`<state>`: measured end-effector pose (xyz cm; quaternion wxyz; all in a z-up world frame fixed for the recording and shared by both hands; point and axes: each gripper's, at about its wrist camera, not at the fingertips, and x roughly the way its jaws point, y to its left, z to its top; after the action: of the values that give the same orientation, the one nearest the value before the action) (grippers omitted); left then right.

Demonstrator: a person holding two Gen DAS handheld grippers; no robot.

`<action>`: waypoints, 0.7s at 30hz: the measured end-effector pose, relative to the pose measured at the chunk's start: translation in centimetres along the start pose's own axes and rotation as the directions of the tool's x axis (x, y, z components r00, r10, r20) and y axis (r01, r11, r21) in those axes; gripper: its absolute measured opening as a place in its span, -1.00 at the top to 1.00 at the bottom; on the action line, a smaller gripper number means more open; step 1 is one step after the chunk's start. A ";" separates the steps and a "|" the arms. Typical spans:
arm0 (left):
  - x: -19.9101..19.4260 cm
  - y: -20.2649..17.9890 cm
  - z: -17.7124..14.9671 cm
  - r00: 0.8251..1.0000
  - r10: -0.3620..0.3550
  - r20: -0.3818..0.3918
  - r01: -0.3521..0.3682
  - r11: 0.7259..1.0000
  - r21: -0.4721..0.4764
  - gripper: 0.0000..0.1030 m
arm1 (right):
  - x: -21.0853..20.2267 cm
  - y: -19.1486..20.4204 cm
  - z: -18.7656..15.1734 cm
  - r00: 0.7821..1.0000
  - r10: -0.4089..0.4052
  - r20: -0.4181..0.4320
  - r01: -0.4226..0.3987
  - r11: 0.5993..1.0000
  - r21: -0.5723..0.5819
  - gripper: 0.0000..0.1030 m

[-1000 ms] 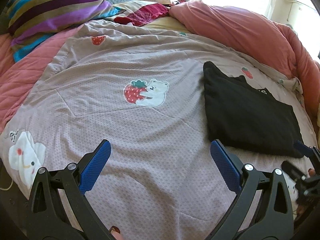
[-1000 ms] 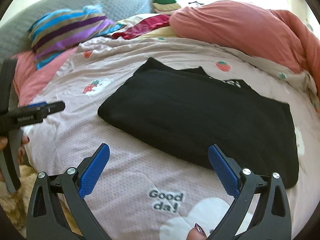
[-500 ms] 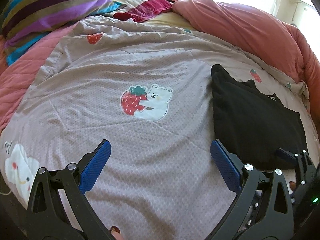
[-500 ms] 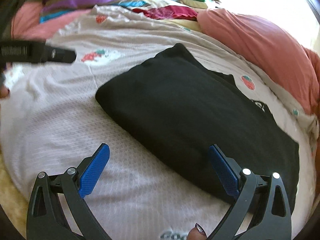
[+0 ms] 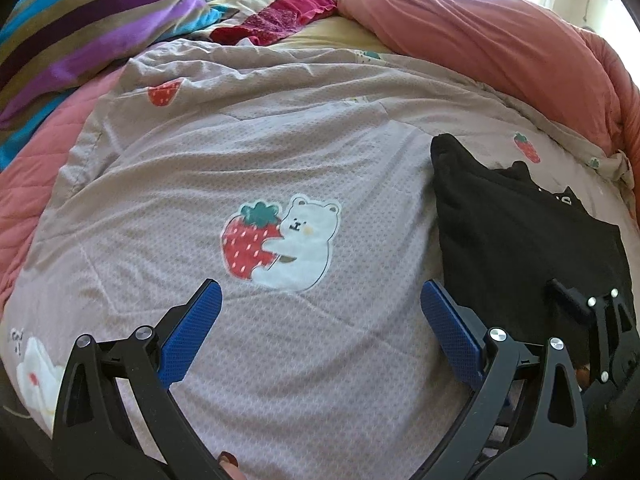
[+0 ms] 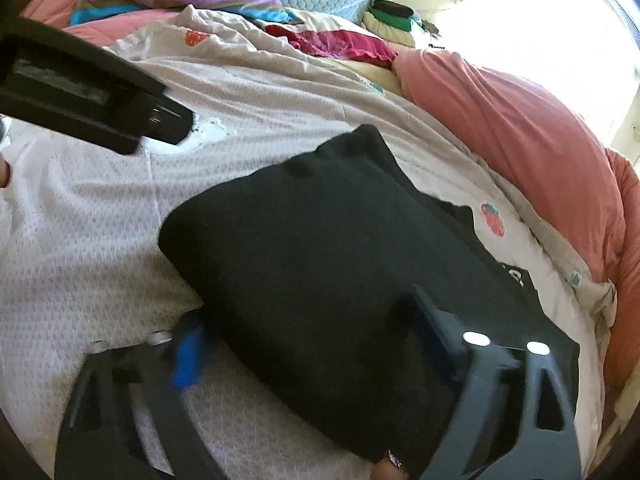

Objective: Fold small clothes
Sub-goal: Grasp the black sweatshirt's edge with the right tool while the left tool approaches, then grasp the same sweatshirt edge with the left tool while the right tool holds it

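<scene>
On the blanket (image 5: 320,160) lies a folded black garment (image 6: 320,248).

**A bedroom at home**

The whole scene is a bed under a pale quilt (image 5: 280,152) printed with a bear hugging a strawberry (image 5: 280,240). A striped pillow (image 5: 80,36) and a pink duvet (image 5: 500,52) lie at its edges, folded clothes (image 6: 394,16) stacked behind, daylight beyond.

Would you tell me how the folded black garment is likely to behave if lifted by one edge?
The black garment looks soft and layered, so it will probably droop and unfold. It seems light. On the textured quilt, pushing would likely bunch it rather than slide it.
</scene>
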<state>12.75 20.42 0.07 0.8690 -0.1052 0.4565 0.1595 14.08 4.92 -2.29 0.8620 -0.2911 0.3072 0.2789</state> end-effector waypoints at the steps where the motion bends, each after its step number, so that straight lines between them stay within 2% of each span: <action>1: 0.2 -0.1 0.2 1.000 -0.003 -0.004 0.003 1.000 -0.001 -0.81 | -0.2 -0.1 0.0 1.000 0.005 0.009 -0.005 1.000 0.004 -0.43; 3: 0.6 -0.3 0.7 1.000 -0.025 -0.012 0.025 1.000 -0.012 -0.81 | -0.5 -0.3 0.0 0.999 0.028 0.030 -0.028 1.000 0.011 -0.06; 4: 0.9 -0.5 0.9 0.999 -0.047 -0.021 0.047 0.999 -0.024 -0.81 | -0.9 -0.5 -0.1 0.998 0.041 0.045 -0.042 0.999 0.016 0.03; 6: 1.3 -0.7 1.4 0.996 -0.085 -0.035 0.083 0.995 -0.050 -0.81 | -1.5 -0.8 -0.2 0.995 0.060 0.075 -0.062 0.998 0.022 0.53; 8: 1.6 -1.0 2.0 0.992 -0.121 -0.046 0.118 0.990 -0.074 -0.81 | -2.0 -1.3 -0.3 0.993 0.072 0.095 -0.075 0.996 0.037 0.76; 13: 1.9 -2.9 4.1 0.981 -0.186 -0.051 0.182 0.980 -0.082 -0.81 | -3.4 -3.8 -0.8 0.982 0.103 0.155 -0.122 0.985 0.118 0.82; 16: 2.6 -4.5 5.4 0.967 -0.245 -0.074 0.239 0.967 -0.084 -0.81 | -4.2 -5.1 -1.2 0.976 0.108 0.191 -0.140 0.977 0.159 0.84; 20: 3.7 -5.6 6.3 0.925 -0.363 -0.109 0.346 0.926 -0.149 -0.81 | -4.9 -6.1 -1.7 0.972 0.106 0.208 -0.145 0.973 0.182 0.86; 21: 4.2 -6.0 6.6 0.908 -0.402 -0.122 0.378 0.909 -0.177 -0.81 | -5.1 -6.3 -1.8 0.971 0.107 0.212 -0.148 0.971 0.187 0.86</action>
<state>22.22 17.79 0.53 0.8345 -0.2715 0.4794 0.0074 14.24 -2.07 2.16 0.8937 -0.1525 0.2634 0.3296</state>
